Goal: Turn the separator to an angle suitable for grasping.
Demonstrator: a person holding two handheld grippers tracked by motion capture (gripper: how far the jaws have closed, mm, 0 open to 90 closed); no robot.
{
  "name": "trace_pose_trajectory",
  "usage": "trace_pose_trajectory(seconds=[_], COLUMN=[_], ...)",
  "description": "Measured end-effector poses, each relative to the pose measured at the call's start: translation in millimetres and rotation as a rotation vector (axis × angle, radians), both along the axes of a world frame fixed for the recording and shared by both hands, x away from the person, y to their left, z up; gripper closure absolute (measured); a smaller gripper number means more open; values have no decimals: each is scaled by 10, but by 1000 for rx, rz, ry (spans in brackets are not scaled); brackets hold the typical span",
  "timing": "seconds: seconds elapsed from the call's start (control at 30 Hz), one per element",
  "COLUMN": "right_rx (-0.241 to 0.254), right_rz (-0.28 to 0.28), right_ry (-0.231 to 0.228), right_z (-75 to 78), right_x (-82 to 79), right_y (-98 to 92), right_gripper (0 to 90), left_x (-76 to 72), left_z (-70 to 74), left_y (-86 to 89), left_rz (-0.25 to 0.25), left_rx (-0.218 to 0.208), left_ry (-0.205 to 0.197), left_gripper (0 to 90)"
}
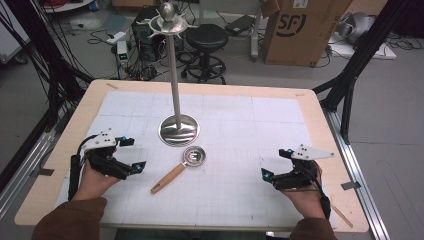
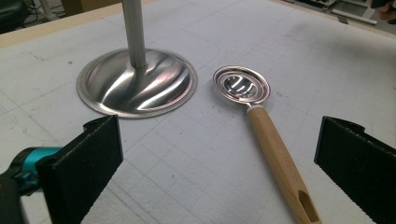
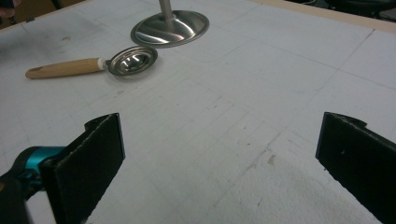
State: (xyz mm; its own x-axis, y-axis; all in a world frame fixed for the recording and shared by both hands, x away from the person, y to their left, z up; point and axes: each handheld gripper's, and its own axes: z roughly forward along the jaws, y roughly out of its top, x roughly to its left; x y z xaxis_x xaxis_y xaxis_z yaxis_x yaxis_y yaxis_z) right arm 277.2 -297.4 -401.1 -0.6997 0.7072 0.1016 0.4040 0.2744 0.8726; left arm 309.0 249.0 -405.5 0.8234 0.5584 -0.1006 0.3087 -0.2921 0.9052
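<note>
Resting nearest: left gripper [image 1: 131, 154] and right gripper [image 1: 275, 163], jaws spread wide, holding nothing. Between them, wooden-handled spoon [image 1: 180, 166] flat on the white mat [image 1: 240, 130], bowl beside the steel stand [image 1: 176, 80]. Stand's top cut off in both gripper views.

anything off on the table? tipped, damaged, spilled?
Nothing stands out. The stand is upright, and the spoon lies flat on the mat just in front of its base, apart from it. The mat has faint scuffs, no spill. Both grippers, left and right, are open, holding nothing.
</note>
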Motion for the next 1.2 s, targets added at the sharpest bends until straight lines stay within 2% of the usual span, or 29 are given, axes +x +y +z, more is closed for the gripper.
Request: trace_pose_trajectory(seconds=[0.2,0.23,0.43,0.5,0.57,0.6,0.63,0.8,0.83,0.97,1.0,1.1,1.13,1.2], right_rx=[-10,-15,-15,-17,-24,-30,-33,-30,-25,-26,-28,-33,-33,-33], right_rz=[8,7,8,3,2,1,2,-2,-5,-3,-2,-3,-3,-1], right_ry=[12,9,12,16,27,30,34,34,33,32,31,36,36,39], right_z=[-41,-43,-18,-29,-51,-62,-71,-75,-68,-67,-69,-73,-73,-75], right_x=[21,20,-12,0,13,17,21,22,17,14,16,12,12,12], right_y=[9,5,36,45,54,57,58,33,22,22,25,34,34,36], right_gripper=[1,1,2,2,2,2,2,2,2,2,2,2,2,3], left_x=[26,17,11,35,58,66,71,57,53,38,35,28,27,24], left_z=[-36,-36,-27,-40,-63,-75,-99,-141,-147,-175,-194,-218,-230,-246], left_y=[-84,-120,-247,-311,-376,-405,-459,-559,-579,-660,-698,-735,-749,-768], left_rz=[0,-5,-25,-20,-20,-23,-35,-55,-62,-88,-97,-112,-120,-132], left_rx=[16,29,33,50,60,72,103,142,147,162,180,193,206,227], left_ry=[16,18,16,15,35,42,52,71,74,84,90,103,105,113], left_gripper=[16,16,17,17,17,17,17,30,76,119,138,222,222,290])
